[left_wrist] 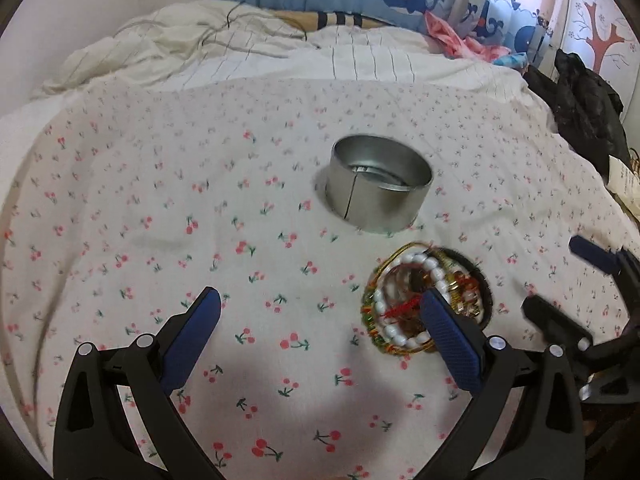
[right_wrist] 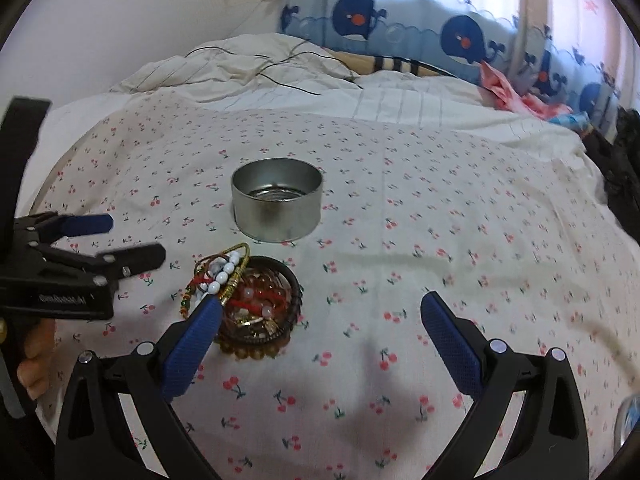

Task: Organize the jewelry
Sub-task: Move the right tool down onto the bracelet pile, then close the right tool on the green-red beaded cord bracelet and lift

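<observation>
A pile of bracelets (left_wrist: 404, 300), with white beads, gold bangles, red cord and dark bands, lies on a cherry-print sheet (left_wrist: 240, 208). It also shows in the right wrist view (right_wrist: 256, 304). An open round metal tin (left_wrist: 380, 182) stands just beyond the pile; in the right wrist view the tin (right_wrist: 277, 200) has what looks like a metal piece inside. My left gripper (left_wrist: 320, 304) is open and empty, its right finger over the pile. My right gripper (right_wrist: 320, 312) is open and empty, its left finger over the pile.
The sheet covers a bed with a rumpled white duvet (left_wrist: 240, 48) and thin cables (right_wrist: 280, 68) behind it. Whale-print curtains (right_wrist: 440, 28) hang at the back. Dark clothing (left_wrist: 580, 100) lies at the right edge. The other gripper shows at each view's side.
</observation>
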A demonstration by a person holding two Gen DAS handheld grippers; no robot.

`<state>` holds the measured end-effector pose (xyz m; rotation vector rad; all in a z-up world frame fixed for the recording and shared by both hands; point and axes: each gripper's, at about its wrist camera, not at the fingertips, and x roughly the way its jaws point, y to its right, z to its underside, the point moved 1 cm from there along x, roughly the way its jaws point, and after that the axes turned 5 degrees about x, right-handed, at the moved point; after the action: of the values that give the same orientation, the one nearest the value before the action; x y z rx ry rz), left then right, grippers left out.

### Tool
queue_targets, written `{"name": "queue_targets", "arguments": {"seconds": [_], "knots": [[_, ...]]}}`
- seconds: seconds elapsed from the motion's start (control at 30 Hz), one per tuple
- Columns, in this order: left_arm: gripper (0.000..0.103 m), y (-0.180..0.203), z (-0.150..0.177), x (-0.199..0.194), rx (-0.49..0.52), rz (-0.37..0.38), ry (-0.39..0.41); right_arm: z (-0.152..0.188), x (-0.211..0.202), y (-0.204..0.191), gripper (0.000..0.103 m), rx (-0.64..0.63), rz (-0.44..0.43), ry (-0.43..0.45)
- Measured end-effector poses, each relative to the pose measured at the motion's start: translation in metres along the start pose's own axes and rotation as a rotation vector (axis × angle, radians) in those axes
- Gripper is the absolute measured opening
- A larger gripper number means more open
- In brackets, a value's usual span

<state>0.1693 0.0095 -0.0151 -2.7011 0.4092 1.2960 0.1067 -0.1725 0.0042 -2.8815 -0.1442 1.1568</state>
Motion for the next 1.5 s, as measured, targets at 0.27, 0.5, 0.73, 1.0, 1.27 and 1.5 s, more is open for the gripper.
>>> {"name": "queue_targets", "arguments": {"seconds": [0.27,0.5,0.73,1.0,1.27,1.5], "knots": [[0.096,0.000,0.012,0.019,0.025,-0.014,-0.066,-0.020,0.020,-0.010,0.076,-0.018,-0.233,-0.052],[0.096,-0.004,0.014,0.017,0.015,-0.013,-0.072,-0.033,0.052,-0.015,0.051,0.037,-0.386,-0.163],[0.096,-0.007,0.014,0.014,0.010,-0.004,-0.070,-0.030,0.079,-0.006,0.038,0.151,-0.474,-0.269],[0.096,-0.009,0.013,0.015,0.004,-0.001,-0.073,-0.031,0.089,-0.002,0.008,0.243,-0.568,-0.284],[0.096,-0.012,0.013,0.014,-0.008,0.013,-0.059,-0.043,0.058,0.017,0.008,0.301,-0.696,-0.193],[0.096,0.000,0.013,0.014,0.042,0.026,-0.044,-0.044,0.053,0.011,0.008,0.083,-0.362,-0.193]]}}
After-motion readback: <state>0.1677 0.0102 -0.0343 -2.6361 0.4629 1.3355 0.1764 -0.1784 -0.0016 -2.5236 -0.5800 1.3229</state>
